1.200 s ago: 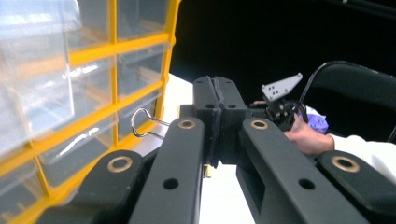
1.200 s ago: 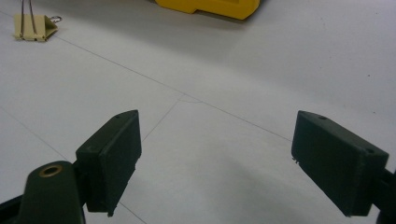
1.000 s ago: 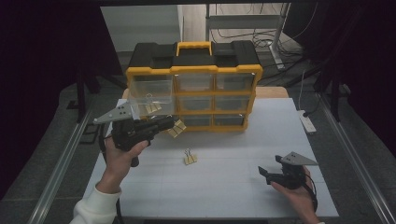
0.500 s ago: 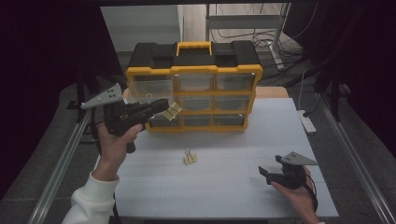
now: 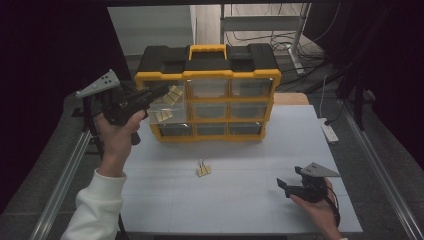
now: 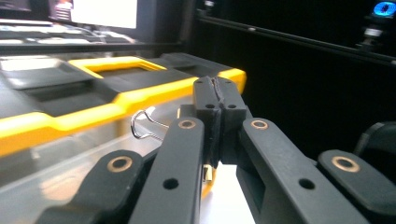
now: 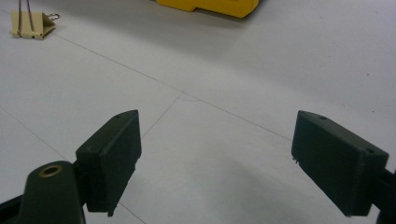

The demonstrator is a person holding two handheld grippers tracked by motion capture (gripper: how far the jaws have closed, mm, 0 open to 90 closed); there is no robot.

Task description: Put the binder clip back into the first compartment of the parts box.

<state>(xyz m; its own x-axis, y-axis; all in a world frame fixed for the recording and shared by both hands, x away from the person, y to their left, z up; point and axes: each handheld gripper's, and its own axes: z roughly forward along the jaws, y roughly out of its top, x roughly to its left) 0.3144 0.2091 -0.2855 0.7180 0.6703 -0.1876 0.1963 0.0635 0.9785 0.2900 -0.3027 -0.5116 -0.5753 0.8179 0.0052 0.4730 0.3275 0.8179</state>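
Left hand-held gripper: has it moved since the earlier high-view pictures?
Yes. The left hand-held gripper has moved up the picture, from level with the bottom drawers of the yellow organizer to its top-left drawer, shut on a binder clip.

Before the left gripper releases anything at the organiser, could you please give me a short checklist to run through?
1. Left gripper shut on the held clip: ok.
2. Top-left drawer looks pulled out: ok.
3. Held clip squarely over that drawer: cannot tell.
4. Right gripper open, resting away from the organiser: ok.
5. Spare clip on the table, not yet stowed: not ok.
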